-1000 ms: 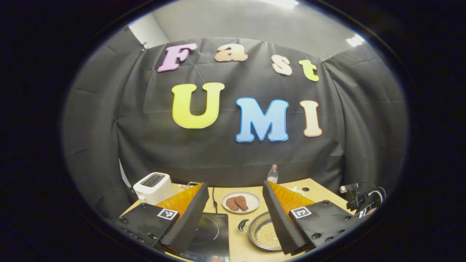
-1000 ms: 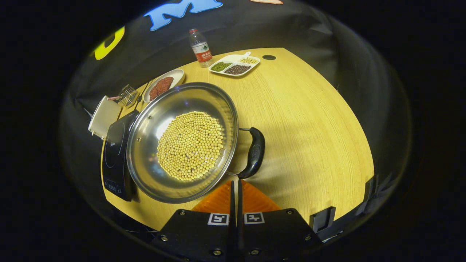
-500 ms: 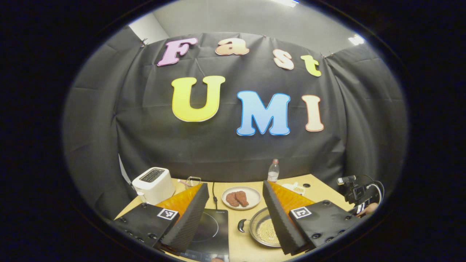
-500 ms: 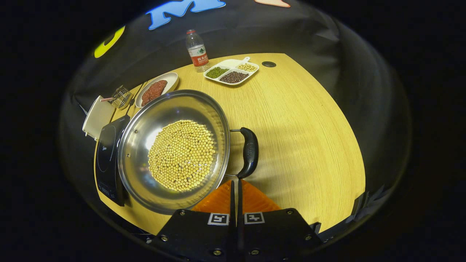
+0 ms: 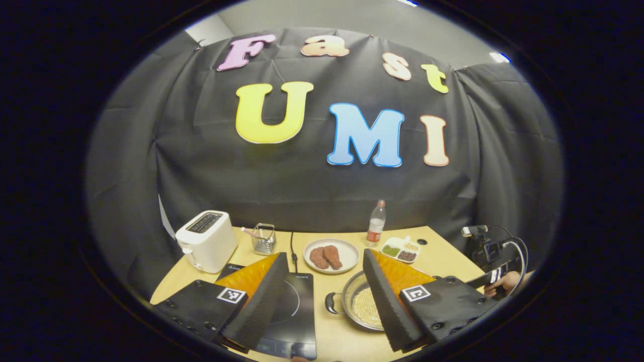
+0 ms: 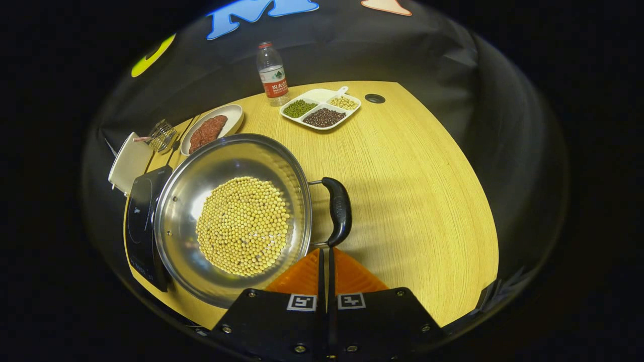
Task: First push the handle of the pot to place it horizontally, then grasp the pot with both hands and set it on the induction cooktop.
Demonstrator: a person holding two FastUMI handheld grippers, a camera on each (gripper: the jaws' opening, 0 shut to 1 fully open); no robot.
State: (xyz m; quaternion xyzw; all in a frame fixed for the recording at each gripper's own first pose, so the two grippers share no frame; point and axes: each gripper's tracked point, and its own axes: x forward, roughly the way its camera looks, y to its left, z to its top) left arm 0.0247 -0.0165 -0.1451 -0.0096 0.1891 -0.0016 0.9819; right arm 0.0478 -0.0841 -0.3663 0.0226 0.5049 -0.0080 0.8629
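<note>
A steel pot (image 6: 176, 211) holding yellow beans (image 6: 241, 226) stands on the wooden table. Its black side handle (image 6: 338, 211) points to the right in the right gripper view. My right gripper (image 6: 326, 250) is shut with nothing in it, and its tips sit at the near end of that handle. The black induction cooktop (image 6: 138, 221) lies just left of the pot. In the left gripper view my left gripper (image 5: 323, 255) hangs open above the table. The cooktop (image 5: 292, 311) lies below its left finger, and the pot (image 5: 359, 306) with its other handle (image 5: 329, 303) below its right finger.
At the back stand a white toaster (image 5: 206, 241), a wire basket (image 5: 262, 239), a plate of meat (image 5: 332, 255), a water bottle (image 5: 375, 223) and a divided tray of beans (image 6: 320, 103). A hand holding the right gripper (image 5: 495, 281) shows at the far right. Bare table (image 6: 427, 201) stretches right of the pot.
The left gripper view has tipped down, showing more of the table. In the right gripper view the pot has slid left, its handle swinging straighter; the shut tips stay at the handle's near end.
</note>
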